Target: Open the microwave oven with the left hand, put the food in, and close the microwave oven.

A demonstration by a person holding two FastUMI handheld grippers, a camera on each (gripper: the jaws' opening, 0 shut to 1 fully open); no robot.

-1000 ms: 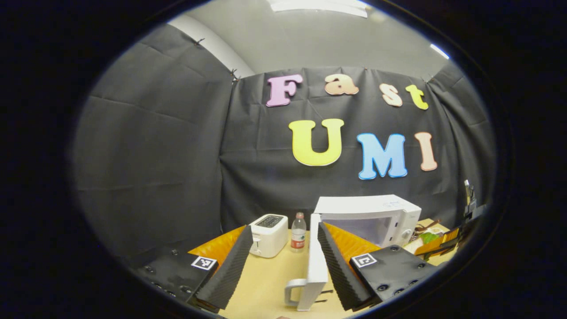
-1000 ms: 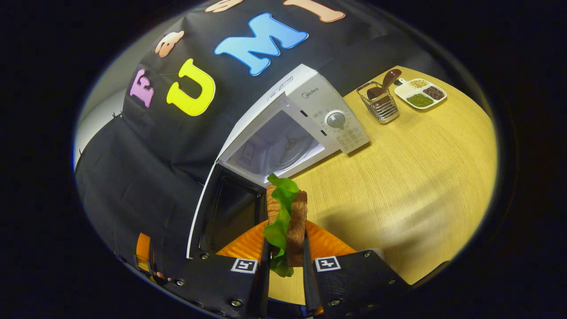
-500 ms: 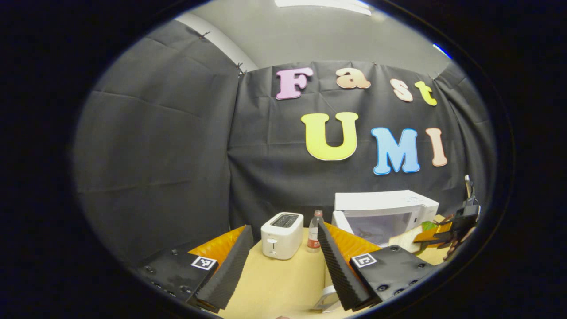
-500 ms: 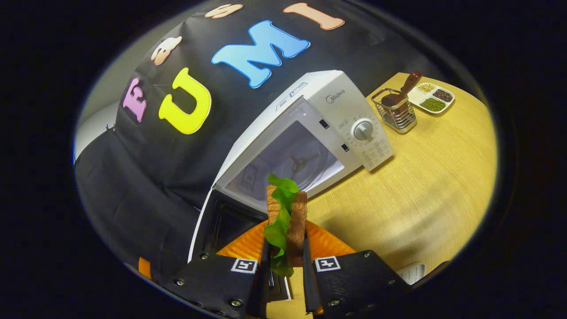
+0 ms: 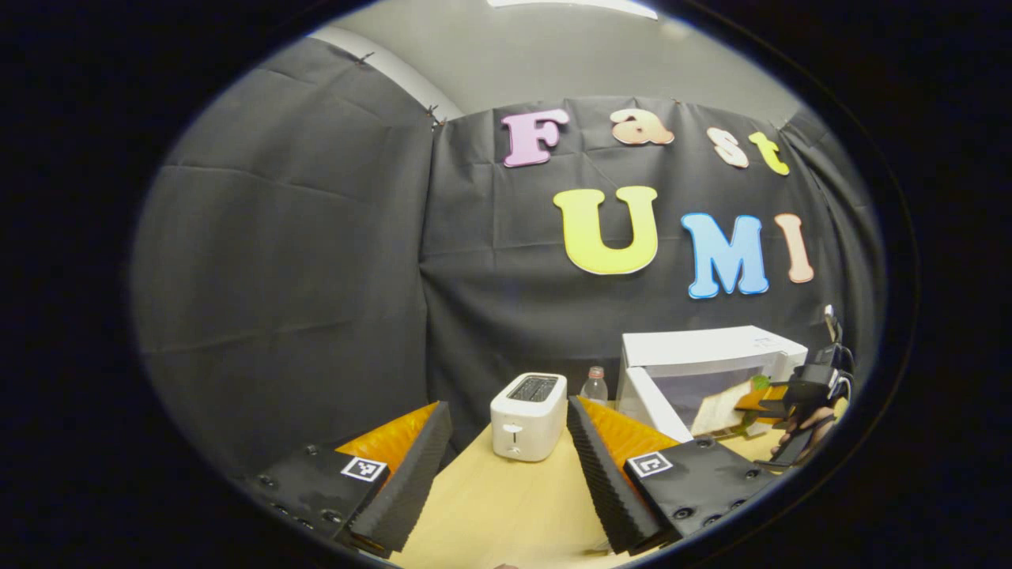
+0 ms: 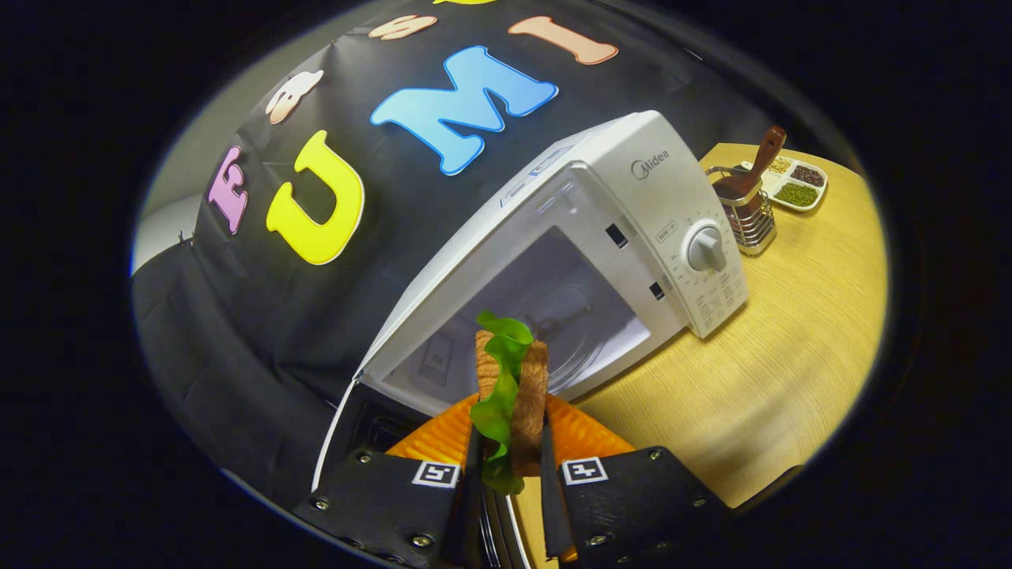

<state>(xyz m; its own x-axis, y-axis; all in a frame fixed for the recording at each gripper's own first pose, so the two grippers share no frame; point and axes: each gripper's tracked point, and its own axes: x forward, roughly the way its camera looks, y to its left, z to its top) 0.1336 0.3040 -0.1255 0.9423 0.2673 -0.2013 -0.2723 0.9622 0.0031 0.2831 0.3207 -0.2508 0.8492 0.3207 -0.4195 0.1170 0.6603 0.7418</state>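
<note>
Looking past the right gripper point(image 6: 506, 466), we see the white microwave oven point(image 6: 601, 261) just ahead of its fingers, door swung open to their left and the cavity facing them. The wooden table point(image 6: 775, 348) spreads right of those fingers. The right gripper's two fingers are nearly closed, both pressing on the sandwich point(image 6: 510, 387) with green lettuce between its slices. Our left gripper point(image 5: 506, 466) stands wide apart and holds nothing; a white toaster point(image 5: 528, 405) sits just beyond its fingers, a bottle point(image 5: 594, 386) behind. A wire utensil holder point(image 6: 743, 209) stands beyond the microwave oven.
</note>
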